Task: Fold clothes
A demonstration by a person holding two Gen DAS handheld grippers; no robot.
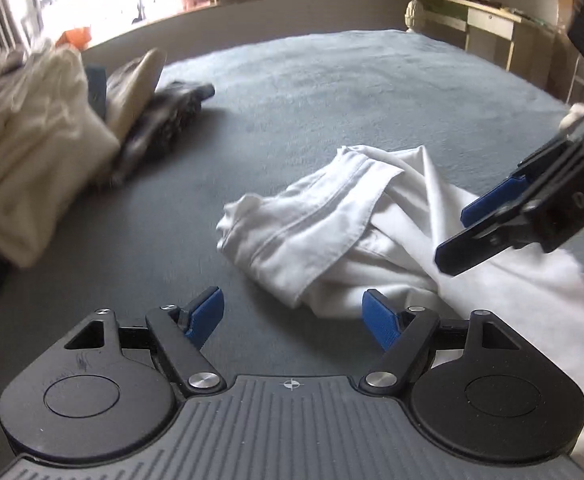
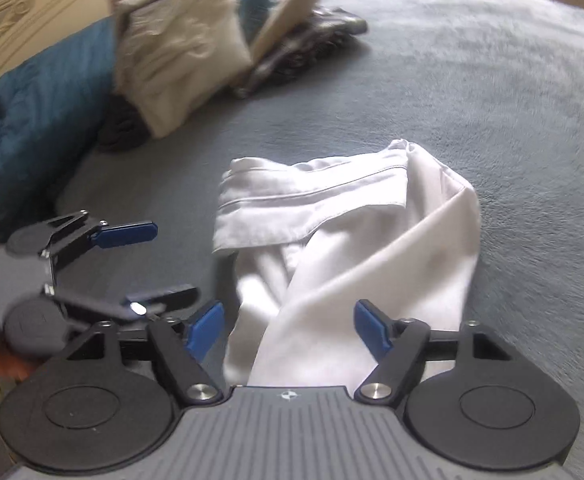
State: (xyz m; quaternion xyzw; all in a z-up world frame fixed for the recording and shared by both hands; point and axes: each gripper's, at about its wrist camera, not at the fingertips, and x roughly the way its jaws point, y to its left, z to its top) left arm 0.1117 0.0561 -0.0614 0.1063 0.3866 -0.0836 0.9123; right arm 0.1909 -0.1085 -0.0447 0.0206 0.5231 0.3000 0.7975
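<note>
A crumpled white garment (image 1: pixel 331 232) (image 2: pixel 351 240) lies on the grey bed cover (image 1: pixel 331 92), its hemmed edge folded over on top. My left gripper (image 1: pixel 292 312) is open just short of the garment's near left edge, and nothing is between its blue pads. In the right wrist view the left gripper (image 2: pixel 164 264) shows at the left, over bare cover beside the cloth. My right gripper (image 2: pixel 288 320) is open above the garment's near end; the cloth lies below the gap and the pads do not press on it. From the left wrist the right gripper (image 1: pixel 463 228) hangs over the garment's right side.
A pile of clothes lies at the far left: a cream garment (image 1: pixel 32 132) (image 2: pixel 180 48), a dark patterned one (image 1: pixel 164 120) and a teal blanket (image 2: pixel 32 112). A cream headboard (image 2: pixel 20 12) stands behind them. A desk (image 1: pixel 487 20) stands past the bed's far corner.
</note>
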